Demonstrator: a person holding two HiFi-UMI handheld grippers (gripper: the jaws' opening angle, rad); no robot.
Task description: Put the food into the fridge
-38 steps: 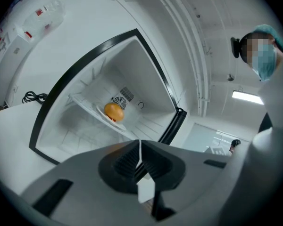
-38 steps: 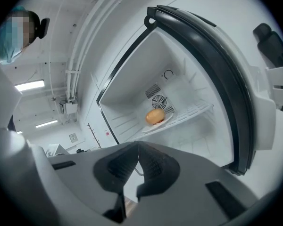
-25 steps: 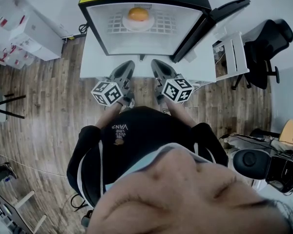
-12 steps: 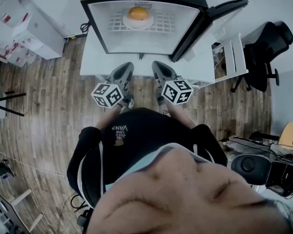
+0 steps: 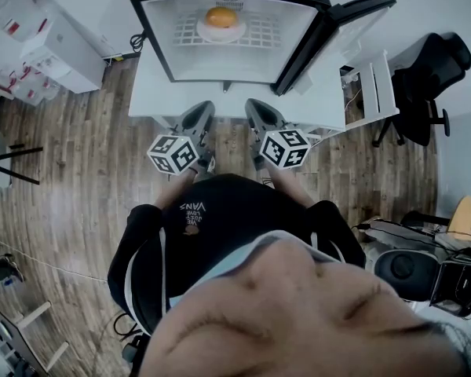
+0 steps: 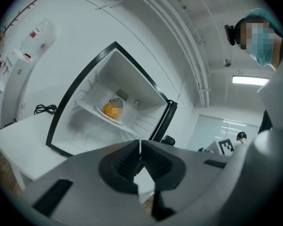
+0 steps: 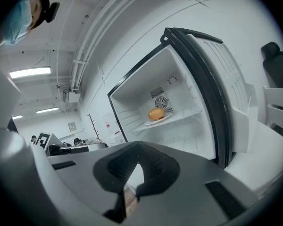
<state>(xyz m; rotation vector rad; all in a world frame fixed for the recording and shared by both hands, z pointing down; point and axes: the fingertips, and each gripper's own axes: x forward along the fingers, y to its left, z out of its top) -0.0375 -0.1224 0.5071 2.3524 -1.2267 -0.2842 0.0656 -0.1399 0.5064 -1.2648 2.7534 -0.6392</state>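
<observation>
Two clenched, empty tongs: your right gripper (image 5: 252, 104) sits nearer than your left gripper (image 5: 207, 105) to the open black-rimmed white fridge door (image 5: 339, 30), far right.

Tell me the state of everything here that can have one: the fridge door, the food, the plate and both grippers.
Fridge door: open, swung out to the right.
Round orange food: inside the fridge, lying on the plate.
White plate: on the fridge's wire shelf, holding the food.
Left gripper: shut, nothing between its jaws.
Right gripper: shut, nothing between its jaws.
</observation>
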